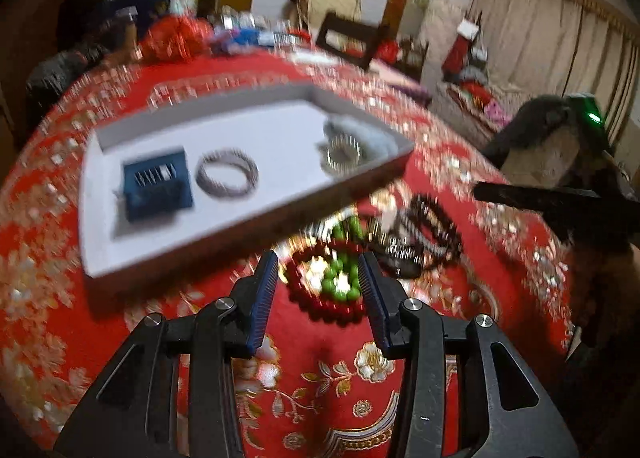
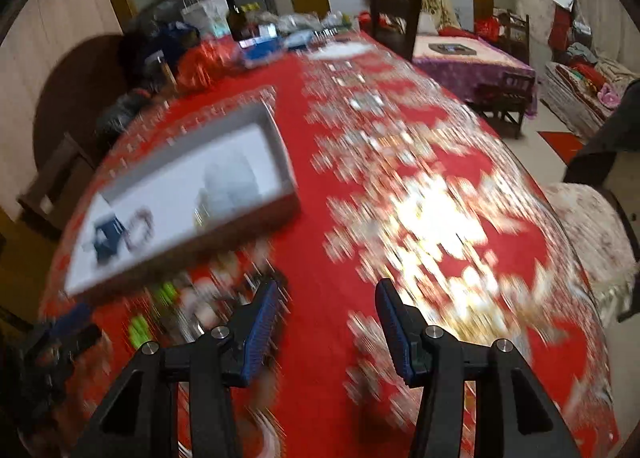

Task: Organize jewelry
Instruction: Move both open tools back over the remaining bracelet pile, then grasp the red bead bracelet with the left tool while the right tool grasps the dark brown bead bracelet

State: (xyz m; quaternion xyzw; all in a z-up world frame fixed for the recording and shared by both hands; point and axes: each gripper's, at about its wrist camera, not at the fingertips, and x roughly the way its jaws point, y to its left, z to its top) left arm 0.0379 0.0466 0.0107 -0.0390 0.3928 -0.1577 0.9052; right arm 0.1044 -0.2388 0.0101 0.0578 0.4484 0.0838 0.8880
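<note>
A white tray [image 1: 100, 226] lies on the red patterned tablecloth [image 1: 340, 378]. In it are a blue box [image 1: 156, 188], a silver bangle [image 1: 227, 178] and a gold-and-silver piece [image 1: 342, 152]. In front of it lies a heap of jewelry: a red bead bracelet [image 1: 320, 300], green beads [image 1: 342, 282] and a dark bead bracelet [image 1: 434, 230]. My left gripper [image 1: 319, 290] is open just above the red and green beads. My right gripper [image 2: 328, 322] is open and empty over the cloth, right of the tray [image 2: 280, 210]; it also shows at the right of the left wrist view [image 1: 560, 198].
Clutter of bags and a bottle [image 2: 236, 18] stands at the table's far end. A dark chair [image 2: 394, 18] and a purple-covered table [image 2: 472, 58] are behind. A cushioned seat [image 2: 592, 234] is at the right edge. Both views are motion-blurred.
</note>
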